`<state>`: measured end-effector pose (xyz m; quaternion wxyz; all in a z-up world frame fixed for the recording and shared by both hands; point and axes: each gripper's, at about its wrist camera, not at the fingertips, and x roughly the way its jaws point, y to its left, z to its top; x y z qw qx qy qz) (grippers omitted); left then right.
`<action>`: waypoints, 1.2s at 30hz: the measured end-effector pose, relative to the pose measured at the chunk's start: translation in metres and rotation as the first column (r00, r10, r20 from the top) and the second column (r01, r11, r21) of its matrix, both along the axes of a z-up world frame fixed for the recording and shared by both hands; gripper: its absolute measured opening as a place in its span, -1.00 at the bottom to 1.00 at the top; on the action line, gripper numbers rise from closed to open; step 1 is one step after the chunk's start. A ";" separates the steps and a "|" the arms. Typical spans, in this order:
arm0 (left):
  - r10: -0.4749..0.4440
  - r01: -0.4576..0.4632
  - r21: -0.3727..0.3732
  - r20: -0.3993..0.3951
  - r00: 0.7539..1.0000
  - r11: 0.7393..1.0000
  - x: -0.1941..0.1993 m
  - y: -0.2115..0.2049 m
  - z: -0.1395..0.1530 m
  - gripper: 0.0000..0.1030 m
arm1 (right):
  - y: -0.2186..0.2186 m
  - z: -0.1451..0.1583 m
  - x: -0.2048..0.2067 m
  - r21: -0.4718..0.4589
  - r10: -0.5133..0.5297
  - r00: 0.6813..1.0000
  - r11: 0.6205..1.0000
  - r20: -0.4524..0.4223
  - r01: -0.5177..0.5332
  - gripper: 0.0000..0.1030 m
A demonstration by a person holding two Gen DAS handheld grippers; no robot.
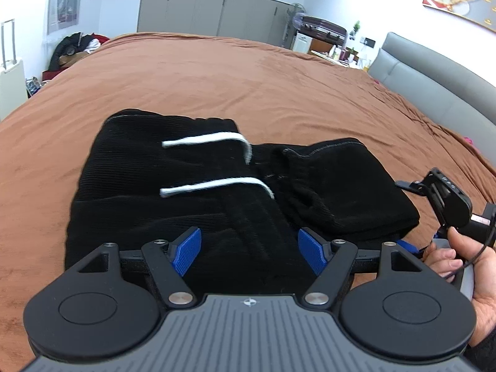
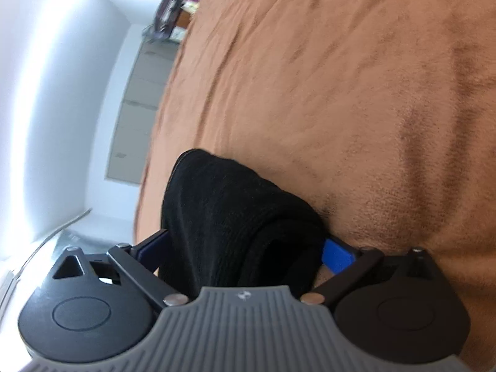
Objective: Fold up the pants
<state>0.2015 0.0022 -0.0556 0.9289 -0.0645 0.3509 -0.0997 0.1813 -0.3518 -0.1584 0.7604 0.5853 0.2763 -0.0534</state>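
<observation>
In the right wrist view the right gripper (image 2: 245, 248) is rolled on its side, so the bed runs up the picture and the room wall stands at the left. A thick fold of the black pants (image 2: 229, 217) fills the gap between its fingers. The blue pad (image 2: 338, 255) on one side shows only as a short strip beside the cloth; the opposite pad is almost wholly hidden behind the fold, so whether either pad presses the fabric cannot be made out, though the jaws stand wide. The view is blurred and the rest of the garment is cut off behind the gripper body.

In the left wrist view the left gripper (image 1: 249, 252) hangs above the near edge of the pants (image 1: 198, 204), jaws spread apart with nothing between the blue pads; it is released. Its body hides the garment's nearest edge. At the right edge a hand (image 1: 458, 266) holds the other gripper's handle, only partly in frame.

The pants lie folded into a broad bundle on the brown bedspread (image 1: 235, 77), near the edge closest to the camera, long axis running left to right across the picture. The waistband faces up, and two white drawstrings (image 1: 214, 186) lie across it, their loose ends pointing left. The bundle's right end is a doubled, rounded fold.

Beyond, a grey headboard (image 1: 434, 93) lines the right side and pale wardrobe doors (image 1: 214, 12) close the far wall.
</observation>
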 end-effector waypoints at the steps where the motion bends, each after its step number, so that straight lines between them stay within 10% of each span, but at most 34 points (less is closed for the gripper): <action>1: -0.005 0.005 0.004 0.000 1.000 1.000 0.000 -0.002 0.000 0.63 | 0.002 0.003 -0.004 -0.010 -0.036 0.999 0.999 -0.024 0.035 0.57; 11: 0.006 -0.006 0.028 -0.009 1.000 1.000 0.003 -0.003 -0.002 0.63 | 0.017 0.001 0.009 -0.072 -0.046 0.999 0.996 0.017 0.048 0.79; 12: 0.006 -0.006 0.033 -0.005 1.000 0.999 0.003 -0.002 -0.002 0.63 | 0.017 0.002 0.017 -0.091 -0.027 0.999 0.995 0.027 0.029 0.72; 14: 0.015 -0.015 0.034 -0.006 1.000 0.999 0.003 0.001 -0.003 0.63 | 0.017 0.003 0.020 -0.119 -0.010 1.000 0.993 0.024 0.013 -0.02; 17: 0.060 -0.060 0.003 -0.018 0.998 0.998 0.005 0.013 -0.005 0.59 | 0.003 -0.008 0.015 0.021 -0.004 0.997 1.000 0.082 0.002 -0.32; 24: 0.251 -0.241 -0.089 0.125 0.960 0.966 -0.023 0.058 0.006 0.56 | 0.002 -0.002 -0.002 0.057 -0.001 0.990 0.998 0.139 -0.007 -0.40; 31: 0.287 -0.284 0.056 -0.065 0.956 0.957 -0.004 0.084 -0.027 0.53 | 0.009 0.017 -0.001 0.113 -0.039 0.989 0.993 0.142 0.023 -0.42; 36: 0.301 -0.301 0.022 -0.104 0.948 0.953 -0.001 0.087 -0.038 0.57 | 0.034 0.064 0.000 -0.040 -0.009 0.974 0.999 0.227 0.019 -0.45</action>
